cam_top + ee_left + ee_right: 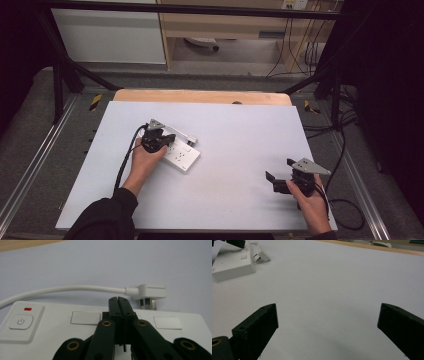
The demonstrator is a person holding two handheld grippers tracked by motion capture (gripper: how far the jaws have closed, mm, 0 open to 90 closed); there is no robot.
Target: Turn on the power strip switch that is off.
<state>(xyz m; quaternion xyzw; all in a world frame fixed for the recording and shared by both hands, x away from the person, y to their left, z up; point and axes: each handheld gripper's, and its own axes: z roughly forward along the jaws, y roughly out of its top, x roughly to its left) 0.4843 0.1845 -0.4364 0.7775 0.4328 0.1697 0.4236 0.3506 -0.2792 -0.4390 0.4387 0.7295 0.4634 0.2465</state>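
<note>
Left gripper (169, 141) shut tight, empty, over power strip (181, 155) at table (240, 200) centre-left; plug (150, 293) just beyond. Right gripper (280, 170) wide open, empty, at four o'clock near edge; bare surface between.

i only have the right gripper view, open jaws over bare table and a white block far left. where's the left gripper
Observer: In the high view the left gripper sits over the white power strip, well across the table from the right gripper.
Operator: is it holding anything
Observer: No. In the left gripper view its jaws are shut together with nothing between them, above the strip's top face.
Operator: is the plug in a socket
Observer: No. The white plug lies on the table just beyond the strip, prongs bare, its cable curving back along the strip.
Operator: any switch on it
Observer: Yes, a power button at one end, with a small red mark above it.
</note>
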